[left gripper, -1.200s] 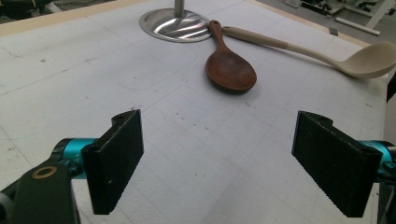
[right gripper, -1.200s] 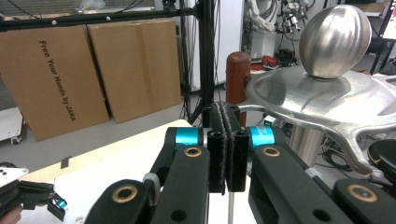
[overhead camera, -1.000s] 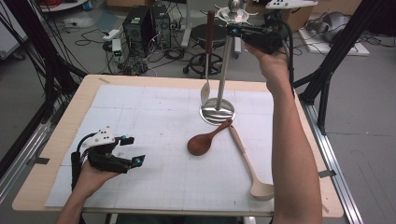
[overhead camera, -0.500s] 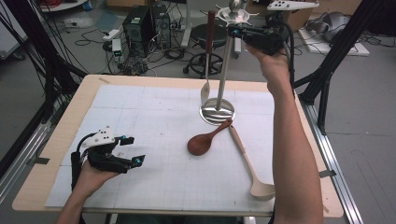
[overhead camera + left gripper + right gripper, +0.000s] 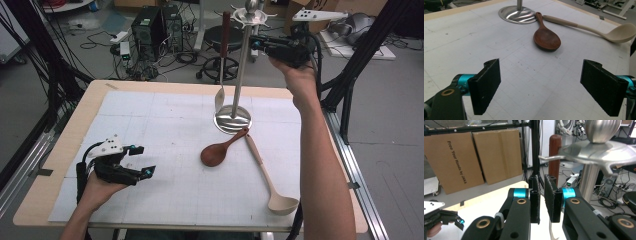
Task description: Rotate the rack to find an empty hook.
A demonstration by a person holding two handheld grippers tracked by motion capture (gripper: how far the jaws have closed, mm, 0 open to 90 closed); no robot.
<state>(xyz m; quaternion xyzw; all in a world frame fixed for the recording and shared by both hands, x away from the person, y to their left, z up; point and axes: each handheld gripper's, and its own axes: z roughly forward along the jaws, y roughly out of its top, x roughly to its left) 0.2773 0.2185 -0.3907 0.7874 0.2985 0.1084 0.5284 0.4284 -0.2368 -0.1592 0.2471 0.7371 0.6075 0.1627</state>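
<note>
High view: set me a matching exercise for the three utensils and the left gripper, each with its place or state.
1 dark-handled spoon
2 brown wooden spoon
3 beige ladle
4 left gripper

a lies nearest the table's right edge
b hangs from the stand
c jaws open, empty
d bowl on the mat, handle toward the stand's base

Pairs: 1-b, 2-d, 3-a, 4-c

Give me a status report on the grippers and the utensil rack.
Right gripper up by the stand, jaws just been opening, nothing between them. Hanging spoon on its hook. Left gripper open, idle. Wooden spoon and ladle on the table.
</note>
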